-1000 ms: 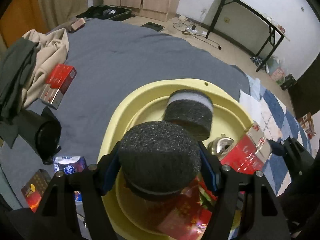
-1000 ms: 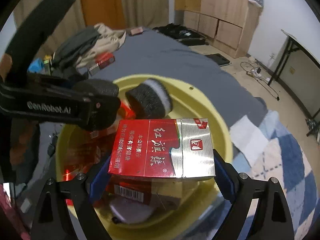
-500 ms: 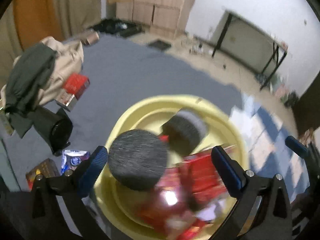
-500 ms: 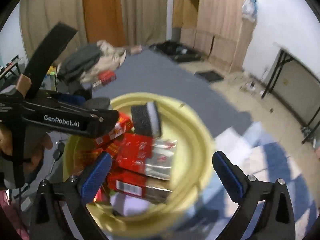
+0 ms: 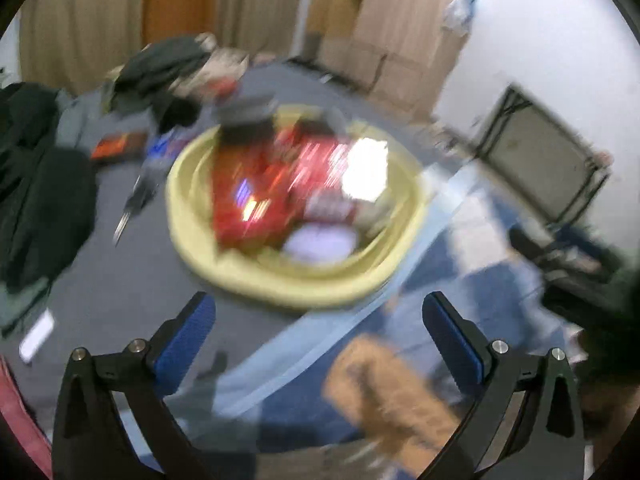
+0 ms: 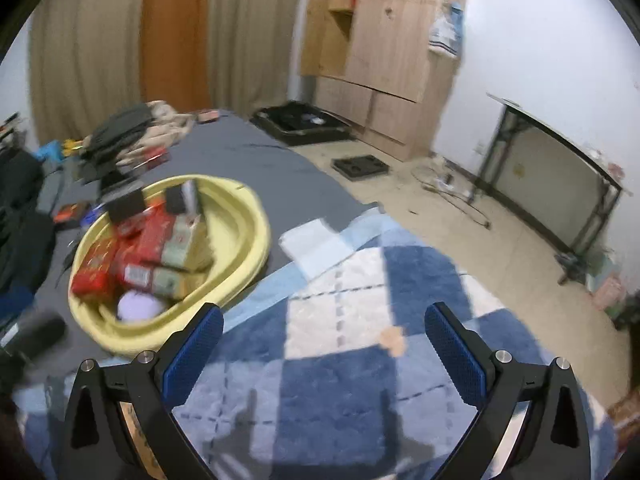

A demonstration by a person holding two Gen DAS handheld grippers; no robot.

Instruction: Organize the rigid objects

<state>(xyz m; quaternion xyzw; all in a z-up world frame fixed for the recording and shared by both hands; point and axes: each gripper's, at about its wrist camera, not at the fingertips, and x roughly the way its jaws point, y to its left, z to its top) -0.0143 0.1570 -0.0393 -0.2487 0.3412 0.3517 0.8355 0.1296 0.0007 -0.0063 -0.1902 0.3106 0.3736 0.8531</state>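
Your left gripper is wide open, holding nothing; left view is motion-blurred. Your right gripper is also wide open and empty, over the blue checked rug. The red boxes and 2 dark sponges sit inside the yellow basin on the grey sheet.

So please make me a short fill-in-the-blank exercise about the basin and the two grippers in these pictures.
1. The basin holding the boxes is ____ in colour.
2. The right gripper is open and holds ____.
3. The pads of the left gripper are ____ in colour.
4. The basin stands on a ____ sheet.

Missing words: yellow; nothing; blue; grey
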